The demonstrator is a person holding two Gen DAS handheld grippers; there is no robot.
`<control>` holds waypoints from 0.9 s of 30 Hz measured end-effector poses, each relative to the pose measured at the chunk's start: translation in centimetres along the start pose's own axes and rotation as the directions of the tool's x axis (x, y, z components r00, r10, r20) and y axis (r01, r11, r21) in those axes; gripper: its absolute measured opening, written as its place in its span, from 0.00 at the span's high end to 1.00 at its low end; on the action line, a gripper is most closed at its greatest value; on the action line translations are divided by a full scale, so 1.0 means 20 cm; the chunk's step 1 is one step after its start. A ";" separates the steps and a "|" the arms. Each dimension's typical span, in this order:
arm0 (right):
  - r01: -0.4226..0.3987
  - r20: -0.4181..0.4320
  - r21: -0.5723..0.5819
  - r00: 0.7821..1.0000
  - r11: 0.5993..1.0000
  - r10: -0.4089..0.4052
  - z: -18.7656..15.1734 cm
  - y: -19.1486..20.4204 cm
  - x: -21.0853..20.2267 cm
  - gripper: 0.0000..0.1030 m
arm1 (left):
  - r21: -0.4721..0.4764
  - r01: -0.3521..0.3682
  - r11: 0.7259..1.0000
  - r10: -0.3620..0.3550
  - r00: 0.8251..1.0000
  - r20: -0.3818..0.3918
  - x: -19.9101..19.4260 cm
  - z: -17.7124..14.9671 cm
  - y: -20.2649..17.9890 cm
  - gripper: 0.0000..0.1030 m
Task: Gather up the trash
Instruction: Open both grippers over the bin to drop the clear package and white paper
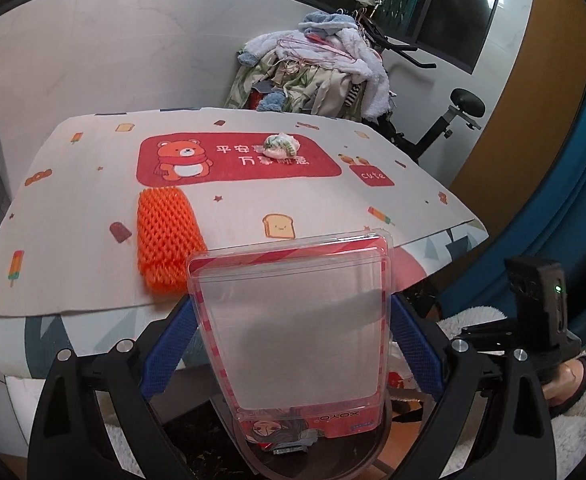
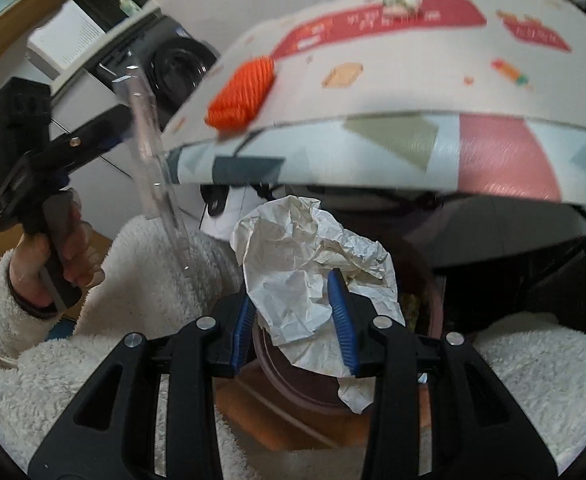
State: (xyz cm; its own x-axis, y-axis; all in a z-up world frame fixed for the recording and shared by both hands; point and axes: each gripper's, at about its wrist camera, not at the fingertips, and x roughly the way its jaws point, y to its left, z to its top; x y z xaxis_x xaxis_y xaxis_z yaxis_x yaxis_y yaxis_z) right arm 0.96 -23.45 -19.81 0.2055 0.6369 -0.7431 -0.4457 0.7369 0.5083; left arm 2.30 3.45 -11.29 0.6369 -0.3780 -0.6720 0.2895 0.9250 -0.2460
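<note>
My left gripper (image 1: 291, 304) is shut on a clear plastic blister pack (image 1: 293, 332) with a red striped edge, its blue pads pressing both sides. The pack hangs over a dark round bin (image 1: 253, 466) below the table edge. My right gripper (image 2: 293, 316) is shut on a crumpled white paper (image 2: 313, 248) above the brown-rimmed bin (image 2: 293, 384). An orange foam net (image 1: 169, 240) lies on the table mat (image 1: 73, 220) near its front edge. A small crumpled wrapper ball (image 1: 281, 146) sits farther back on the red bear print.
The table front (image 2: 413, 148) overhangs the bin. In the right wrist view the left gripper (image 2: 133, 128) and pack (image 2: 149, 140) are at the left, held by a hand (image 2: 69, 248) in a fluffy white sleeve. Behind the table are a laundry pile (image 1: 313, 72) and exercise bike (image 1: 453, 120).
</note>
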 end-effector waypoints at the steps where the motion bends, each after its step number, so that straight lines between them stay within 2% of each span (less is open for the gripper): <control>1: 0.004 -0.016 0.001 1.000 1.000 -0.004 0.01 0.00 0.02 0.60 | 0.001 -0.001 1.000 0.001 1.000 0.000 0.00 -0.02 0.00 0.11; 2: 0.014 -0.032 0.000 0.999 1.000 -0.014 0.02 -0.01 0.05 0.59 | 0.003 -0.001 1.000 0.001 1.000 0.000 0.00 -0.03 0.00 0.11; 4: 0.032 -0.051 0.012 0.998 0.999 -0.031 0.03 -0.02 0.08 0.45 | 0.012 0.000 1.000 0.000 1.000 -0.002 0.02 -0.06 0.00 0.11; 8: 0.050 -0.034 0.037 0.998 0.998 -0.049 0.07 -0.07 0.11 0.36 | 0.037 0.001 0.999 -0.001 1.000 -0.019 0.05 -0.09 -0.02 0.11; 11: 0.110 0.036 0.002 0.993 0.994 -0.110 0.10 -0.08 0.07 0.27 | 0.056 0.009 0.998 -0.007 0.999 -0.035 0.09 -0.12 -0.04 0.11; 14: 0.222 0.130 -0.080 0.969 0.972 -0.211 0.14 -0.06 0.02 0.13 | 0.086 0.016 0.996 -0.012 0.999 -0.048 0.13 -0.15 -0.07 0.11; 15: 0.266 0.170 -0.119 0.955 0.957 -0.244 0.14 -0.06 0.00 0.08 | 0.092 0.019 0.996 -0.015 0.999 -0.049 0.14 -0.16 -0.07 0.11; 16: 0.298 0.219 -0.154 0.940 0.942 -0.262 0.14 -0.05 -0.03 0.06 | 0.092 0.028 0.995 -0.023 0.998 -0.053 0.16 -0.18 -0.08 0.11; 20: 0.314 0.297 -0.132 0.917 0.940 -0.265 0.12 -0.12 -0.07 0.06 | 0.095 0.048 0.994 -0.041 0.997 -0.072 0.23 -0.24 -0.11 0.11; 27: 0.360 0.337 -0.095 0.889 0.928 -0.311 0.10 -0.16 -0.06 0.06 | 0.086 0.032 0.996 -0.021 0.992 -0.127 0.36 -0.32 -0.10 0.11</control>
State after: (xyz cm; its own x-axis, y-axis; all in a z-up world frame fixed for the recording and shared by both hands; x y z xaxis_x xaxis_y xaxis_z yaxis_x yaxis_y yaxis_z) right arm 3.92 -26.10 -19.75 0.6146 0.4134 -0.6718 -0.4223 0.8918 0.1623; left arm 1.76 -0.83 -20.08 0.5347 -0.3897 -0.7498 0.3704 0.9056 -0.2066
